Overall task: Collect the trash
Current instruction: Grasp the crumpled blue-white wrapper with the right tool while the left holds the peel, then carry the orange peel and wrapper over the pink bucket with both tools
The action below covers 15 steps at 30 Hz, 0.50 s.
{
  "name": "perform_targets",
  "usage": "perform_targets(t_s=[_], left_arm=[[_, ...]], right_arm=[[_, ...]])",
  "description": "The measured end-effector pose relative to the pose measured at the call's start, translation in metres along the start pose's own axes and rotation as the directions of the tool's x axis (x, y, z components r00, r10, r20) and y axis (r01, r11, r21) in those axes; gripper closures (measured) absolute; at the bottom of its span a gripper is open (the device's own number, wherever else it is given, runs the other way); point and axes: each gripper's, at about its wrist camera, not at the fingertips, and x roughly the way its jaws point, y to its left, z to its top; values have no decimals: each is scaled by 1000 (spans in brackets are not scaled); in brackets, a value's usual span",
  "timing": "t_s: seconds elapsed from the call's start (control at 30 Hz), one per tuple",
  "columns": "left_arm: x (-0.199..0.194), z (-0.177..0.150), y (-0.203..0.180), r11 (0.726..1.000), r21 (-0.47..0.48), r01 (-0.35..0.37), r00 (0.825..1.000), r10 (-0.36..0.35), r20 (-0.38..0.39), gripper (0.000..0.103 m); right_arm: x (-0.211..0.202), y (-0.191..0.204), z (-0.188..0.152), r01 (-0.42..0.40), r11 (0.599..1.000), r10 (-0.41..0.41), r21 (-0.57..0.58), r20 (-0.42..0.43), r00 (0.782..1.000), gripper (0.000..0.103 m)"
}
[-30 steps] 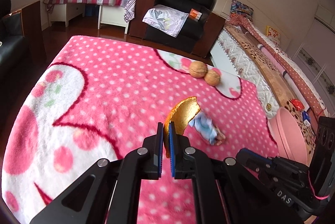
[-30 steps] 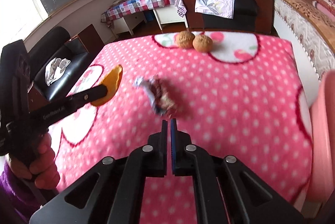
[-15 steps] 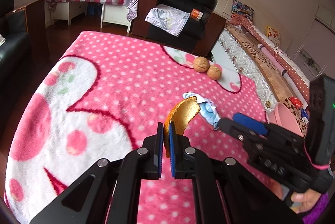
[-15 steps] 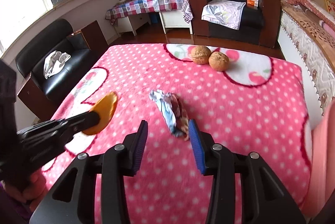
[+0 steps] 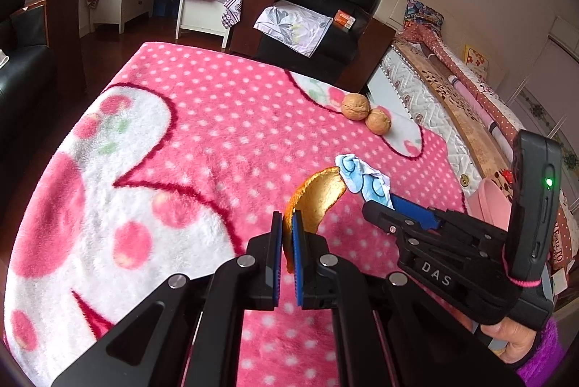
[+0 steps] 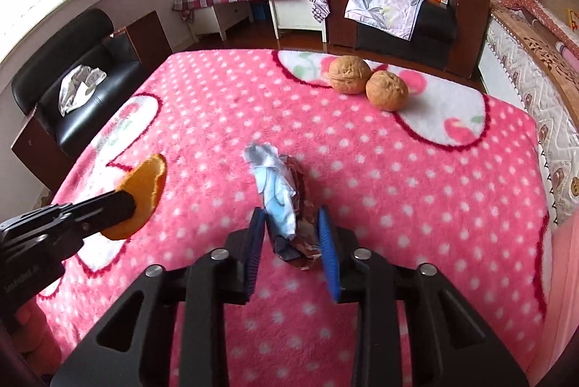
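right gripper [image 6: 292, 235] closing around wrapper [image 6: 280, 202], maybe touching

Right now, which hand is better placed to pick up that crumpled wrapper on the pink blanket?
Right. The right gripper already straddles the crumpled wrapper, its jaws closing around it. The left gripper is shut on the orange peel, so it is occupied.

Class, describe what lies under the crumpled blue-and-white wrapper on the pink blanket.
Under the crumpled blue-and-white wrapper shows a brown crinkled wrapper, both on the pink polka-dot blanket. Anything beneath them is covered.
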Motion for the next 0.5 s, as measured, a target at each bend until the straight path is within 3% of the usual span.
perform_targets(t_s=[0.5], left_arm=[[-16,-12,-48,997,77,0,1000,-1,5,98]], right_arm=[[-73,-10,-50,-24,995,16,92,85,996,76]])
